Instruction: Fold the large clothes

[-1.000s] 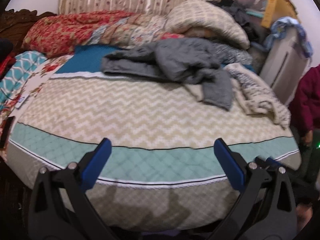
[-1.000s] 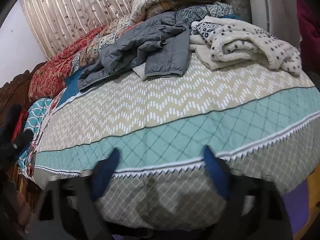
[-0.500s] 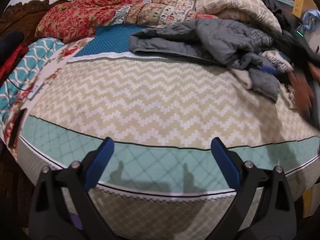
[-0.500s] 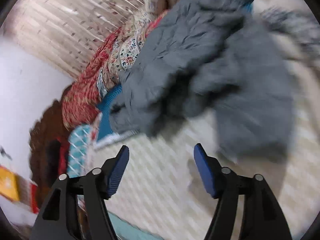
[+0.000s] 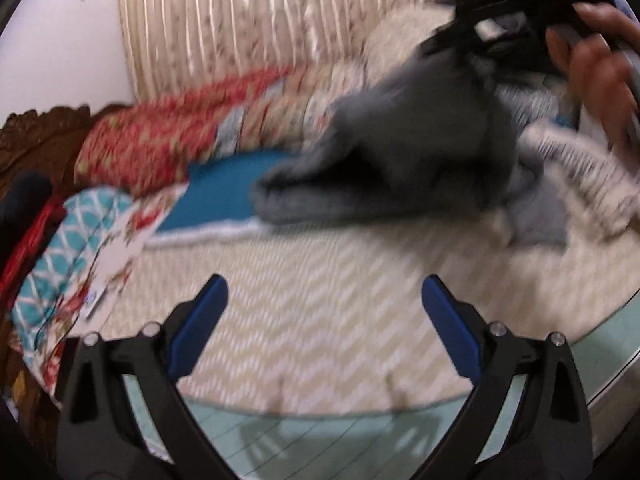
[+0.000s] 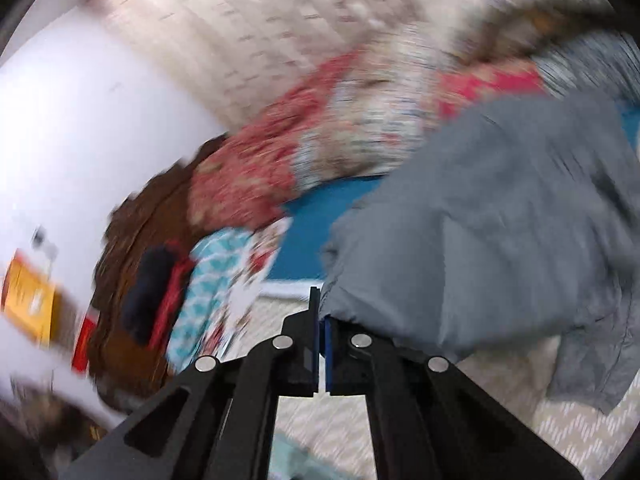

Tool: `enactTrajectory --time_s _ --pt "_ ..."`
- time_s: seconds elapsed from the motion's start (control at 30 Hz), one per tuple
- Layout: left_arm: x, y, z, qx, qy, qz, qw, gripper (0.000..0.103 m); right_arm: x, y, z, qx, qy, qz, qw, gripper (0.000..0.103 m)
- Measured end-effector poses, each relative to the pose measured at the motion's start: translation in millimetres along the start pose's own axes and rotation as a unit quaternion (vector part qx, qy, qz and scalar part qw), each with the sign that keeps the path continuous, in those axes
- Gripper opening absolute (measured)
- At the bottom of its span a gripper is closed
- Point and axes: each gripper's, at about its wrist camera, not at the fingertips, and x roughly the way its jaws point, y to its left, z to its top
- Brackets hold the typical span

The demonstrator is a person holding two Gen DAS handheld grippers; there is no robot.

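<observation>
Beige chevron-patterned bedspread (image 5: 320, 280) covers the bed, with a pleated cream curtain (image 5: 240, 20) behind it and a red floral quilt (image 5: 160, 140) bunched along the far edge. On the spread, the crumpled grey padded jacket (image 6: 500, 220) is pulled up at one edge: the right gripper (image 6: 322, 320) has its blue pads clenched together on the fabric's hem. From the left wrist view that jacket (image 5: 400, 152) rises toward a hand (image 5: 592, 60) at the upper right. The left gripper (image 5: 324, 320) hovers over the bedspread, jaws spread wide with nothing between them
</observation>
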Motion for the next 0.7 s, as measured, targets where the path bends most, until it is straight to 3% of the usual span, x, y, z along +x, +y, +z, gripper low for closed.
enactTrajectory --time_s 0.07,0.17,0.3,0.37,0.43,0.53,0.57,0.63,0.7 --pt "-25.0 -3.3 11.3 -0.02 -0.039 -0.024 0.9988 0.094 -10.2 41.3 -15.7 -0.034 0.015 0.03 0.999 0.0" --pt "-51.7 0.8 12.0 -0.038 -0.055 -0.041 0.9969 0.094 -9.0 109.8 -46.2 -0.084 0.065 0.085 0.991 0.0" --pt "-72.6 19.1 -6.1 -0.047 -0.064 -0.022 0.9966 0.094 -10.2 179.0 -90.1 -0.177 0.085 0.092 0.976 0.0" --pt "-65.0 28.8 -18.1 -0.038 -0.042 0.011 0.9983 0.094 -12.3 182.1 -113.6 -0.211 0.075 0.05 0.973 0.013" --pt "-46.8 37.5 -27.6 -0.027 -0.013 0.045 0.9985 0.094 -18.1 165.4 -137.9 -0.2 0.079 0.025 0.976 0.034" --pt "-11.8 60.5 -40.2 -0.02 0.019 0.117 0.9927 0.078 -32.3 113.7 -172.4 -0.193 0.074 -0.018 0.978 0.044" --pt "0.2 72.0 -42.7 -0.024 0.043 0.132 0.99 0.074 -51.3 94.9 -188.9 -0.203 0.05 -0.061 0.976 0.047" --pt "10.0 101.5 -48.6 -0.062 0.074 0.126 0.9874 0.074 -76.3 61.4 -210.2 -0.223 0.007 -0.149 0.963 0.062" --pt "2.3 122.3 -57.4 -0.08 0.059 0.122 0.9876 0.074 -98.1 22.3 -232.1 -0.223 -0.026 -0.249 0.942 0.07"
